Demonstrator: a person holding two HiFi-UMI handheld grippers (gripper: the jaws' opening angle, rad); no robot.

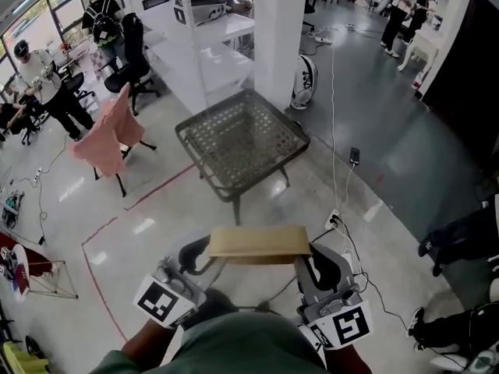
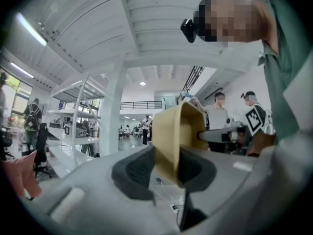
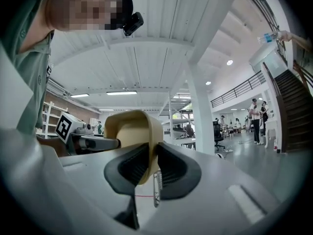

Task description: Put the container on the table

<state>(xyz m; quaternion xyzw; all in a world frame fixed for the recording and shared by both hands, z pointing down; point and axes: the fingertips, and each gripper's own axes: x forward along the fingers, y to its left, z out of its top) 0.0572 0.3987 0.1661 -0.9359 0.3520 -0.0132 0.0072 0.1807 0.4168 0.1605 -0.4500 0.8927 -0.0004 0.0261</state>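
The left gripper (image 2: 165,170) has its dark fingers (image 2: 131,173) drawn most of the way together, pinching one end wall of a tan, round-cornered plastic container (image 2: 178,131). The right gripper (image 3: 152,166) clamps the opposite end wall the same way. Each gripper view shows the other gripper at the far wall. Only the head view shows the container held level between both, above the grey floor (image 1: 156,209). It is well short of the dark square wire-mesh tabletop (image 1: 242,139) beyond the fingertips.

Glossy grey floor (image 1: 374,131) crossed by red tape lines (image 1: 160,187) — white pillar (image 1: 279,37) and white shelving (image 1: 203,53) behind, black office chair (image 1: 132,62) nearby, windows (image 1: 35,10) far left.
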